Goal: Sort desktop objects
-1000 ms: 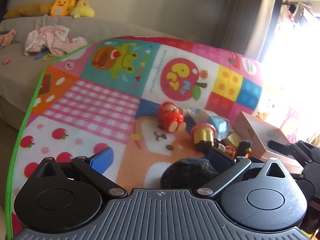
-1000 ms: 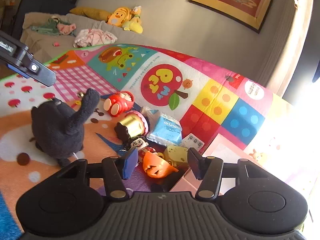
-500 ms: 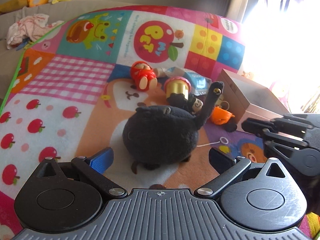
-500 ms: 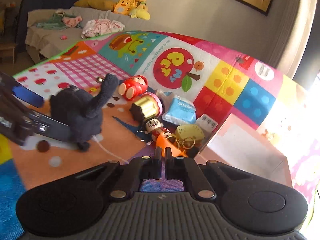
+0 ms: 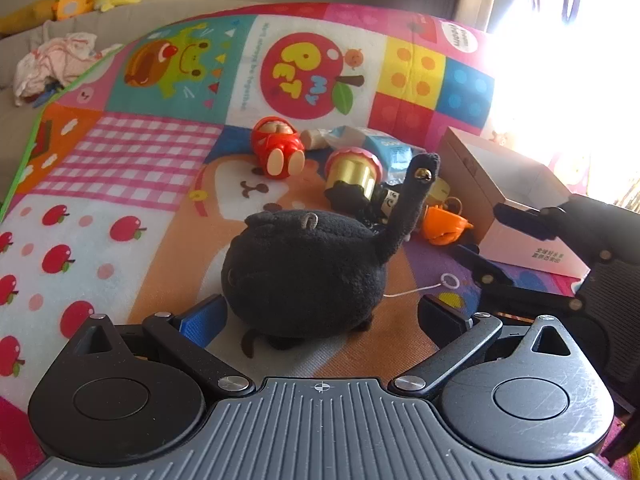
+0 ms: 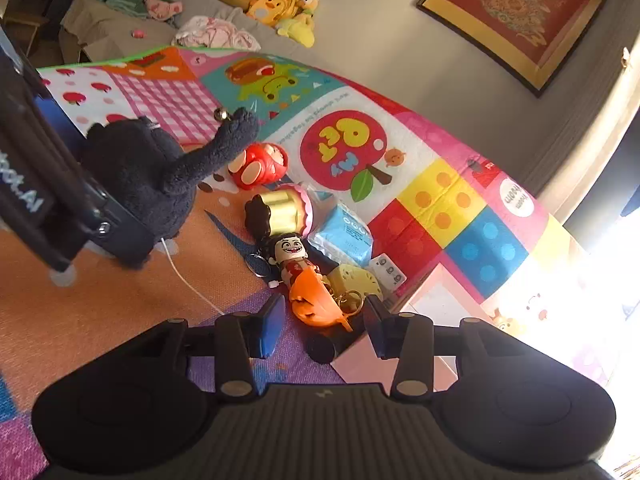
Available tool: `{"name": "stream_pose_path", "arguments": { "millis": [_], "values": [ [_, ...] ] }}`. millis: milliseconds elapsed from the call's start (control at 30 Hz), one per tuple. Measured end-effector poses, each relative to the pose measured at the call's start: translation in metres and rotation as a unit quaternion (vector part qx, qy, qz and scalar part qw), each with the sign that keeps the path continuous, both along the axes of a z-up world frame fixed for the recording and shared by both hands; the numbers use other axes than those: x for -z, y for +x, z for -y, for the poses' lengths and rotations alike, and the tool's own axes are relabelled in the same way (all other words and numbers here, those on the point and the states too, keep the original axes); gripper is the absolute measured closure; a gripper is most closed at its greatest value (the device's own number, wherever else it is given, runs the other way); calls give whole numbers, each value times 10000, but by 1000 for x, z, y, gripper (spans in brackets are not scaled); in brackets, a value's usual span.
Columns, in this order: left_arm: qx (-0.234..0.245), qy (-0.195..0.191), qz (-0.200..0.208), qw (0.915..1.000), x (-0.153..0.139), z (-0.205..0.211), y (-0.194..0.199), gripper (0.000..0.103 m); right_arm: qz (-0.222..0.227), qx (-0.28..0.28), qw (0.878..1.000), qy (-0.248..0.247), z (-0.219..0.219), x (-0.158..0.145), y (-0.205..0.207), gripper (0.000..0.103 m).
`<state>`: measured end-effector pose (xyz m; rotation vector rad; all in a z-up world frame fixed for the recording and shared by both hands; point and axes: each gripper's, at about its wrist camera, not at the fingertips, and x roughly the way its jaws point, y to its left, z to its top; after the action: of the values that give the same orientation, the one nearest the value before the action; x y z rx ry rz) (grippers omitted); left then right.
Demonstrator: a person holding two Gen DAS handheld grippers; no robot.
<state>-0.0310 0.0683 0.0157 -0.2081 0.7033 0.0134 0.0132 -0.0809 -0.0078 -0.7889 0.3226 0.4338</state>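
A black plush cat (image 5: 304,272) with a raised tail sits on the colourful play mat (image 5: 120,168). My left gripper (image 5: 320,320) is open, its fingers on either side of the plush's near end, apart from it. The plush also shows in the right wrist view (image 6: 140,176). My right gripper (image 6: 322,326) is open around the near end of an orange keychain toy (image 6: 316,304). Beyond it lie a smiling figure (image 6: 292,258), a gold and pink cup toy (image 6: 280,210), a red doll (image 6: 260,166), a blue tissue pack (image 6: 344,236) and a yellow cheese charm (image 6: 354,280).
A pink-white cardboard box (image 5: 516,196) stands open at the right of the mat; it shows in the right wrist view (image 6: 432,300) just beyond my right fingers. A grey sofa (image 6: 120,28) with clothes and yellow plush toys (image 6: 280,8) runs behind the mat.
My left gripper has come in close over the black plush, fingers still wide. My right gripper was open, shut half a second ago, and is open again around the orange toy.
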Motion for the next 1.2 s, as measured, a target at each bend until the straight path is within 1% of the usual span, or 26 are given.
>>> {"name": "stream_pose_path", "arguments": {
  "millis": [100, 167, 200, 233, 267, 300, 333, 367, 433, 500, 533, 600, 633, 667, 700, 733, 833, 900, 933, 967, 1033, 1067, 1100, 1133, 1167, 1200],
  "values": [
    [87, -135, -102, 9998, 6, -3, 6, 0, -13, 81, 9998, -176, -12, 8, 17, 61],
    [70, -117, -143, 9998, 10, -7, 9, 0, 52, 0, 9994, -336, -16, 9, 19, 75],
    [21, -78, -164, 9998, 12, -9, 11, 0, 173, -25, 9990, -400, -18, 7, 18, 76],
    [-32, -37, -181, 9998, 13, -12, 12, 0, 355, -57, 9984, -430, -18, 3, 15, 82],
    [-76, -4, -189, 9998, 13, -14, 13, 0, 565, -61, 9976, -394, -17, -4, 13, 88],
    [-92, -1, -193, 9998, 13, -18, 13, 0, 793, 10, 9964, -296, -15, -13, 11, 102],
    [-107, -23, -192, 9998, 13, -21, 13, 0, 963, 105, 9952, -149, -12, -25, 9, 103],
    [-139, -32, -189, 9997, 13, -23, 12, 0, 1065, 177, 9941, 75, -6, -40, 7, 103],
    [-200, -32, -179, 9996, 13, -26, 12, 0, 1123, 270, 9922, 467, 6, -67, 2, 103],
    [-275, -13, -143, 9995, 11, -27, 11, 0, 1048, 289, 9910, 777, 21, -89, -3, 103],
    [-333, 10, -117, 9994, 10, -27, 11, 0, 911, 265, 9913, 914, 27, -96, -5, 103],
    [-463, 88, -71, 9989, 9, -26, 11, 0, 396, 119, 9919, 1198, 39, -100, -6, 101],
    [-521, 127, -53, 9985, 8, -26, 12, 0, 115, -26, 9925, 1215, 41, -96, -7, 95],
    [-564, 162, -36, 9983, 7, -26, 12, 0, -59, -135, 9937, 1109, 39, -86, -9, 77],
    [-583, 198, -18, 9981, 5, -26, 13, 0, -30, -142, 9957, 920, 34, -74, -12, 65],
    [-576, 243, 13, 9980, 4, -25, 15, 0, 74, -165, 9975, 689, 27, -59, -15, 50],
    [-523, 330, 48, 9981, 2, -26, 20, 0, 148, -267, 9995, 29, 5, -18, -16, 50],
    [-487, 277, 42, 9984, 3, -29, 22, 0, 241, -198, 9993, -184, -7, -1, -10, 50],
    [-482, 244, 43, 9985, 3, -30, 22, 0, 299, -128, 9991, -278, -12, 5, -4, 48],
    [-494, 202, 54, 9986, 4, -32, 23, 0, 312, -54, 9989, -352, -16, 10, 2, 44],
    [-550, 123, 82, 9984, 5, -36, 24, 0, 243, 36, 9987, -456, -22, 17, 14, 43],
    [-578, 68, 99, 9983, 5, -38, 24, 0, 223, 54, 9985, -502, -24, 20, 19, 45],
    [-593, 15, 113, 9982, 6, -39, 24, 0, 216, 52, 9982, -554, -25, 21, 22, 53],
    [-607, -44, 127, 9981, 6, -41, 24, 0, 202, 59, 9977, -638, -27, 21, 24, 63],
    [-623, -94, 142, 9979, 7, -41, 23, 0, 316, 70, 9975, -635, -27, 19, 23, 63],
    [-646, -169, 178, 9976, 7, -42, 21, 0, 524, 71, 9969, -583, -25, 13, 20, 63]
  ]
}}
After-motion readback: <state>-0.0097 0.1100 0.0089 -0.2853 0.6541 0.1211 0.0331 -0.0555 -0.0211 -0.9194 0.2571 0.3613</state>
